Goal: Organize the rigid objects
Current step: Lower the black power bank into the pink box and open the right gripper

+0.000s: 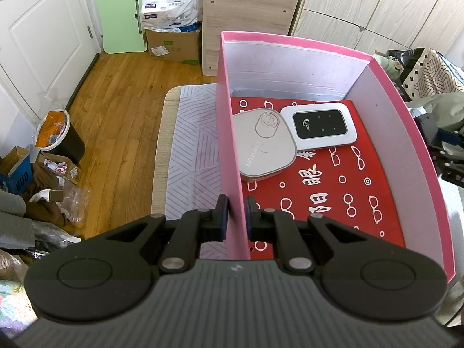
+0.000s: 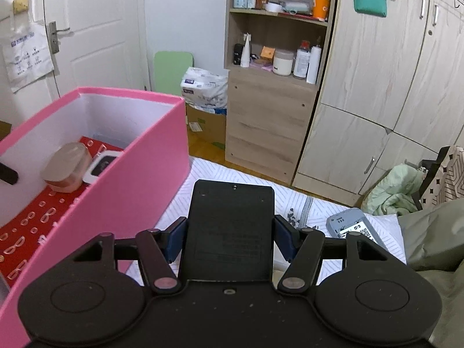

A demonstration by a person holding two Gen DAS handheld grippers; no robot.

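Plainly, in the left wrist view, the left gripper (image 1: 237, 207) was clamped on the near side wall of the pink box (image 1: 229, 150). Inside, on the red patterned floor, a grey rounded case (image 1: 262, 145) lay touching a white pocket router (image 1: 319, 126).

Over in the right wrist view, the right gripper (image 2: 230, 233) pinched a flat black device (image 2: 230, 232) between its pads, beside the box. A grey device (image 2: 352, 227) lay on the bedsheet (image 2: 220, 174).
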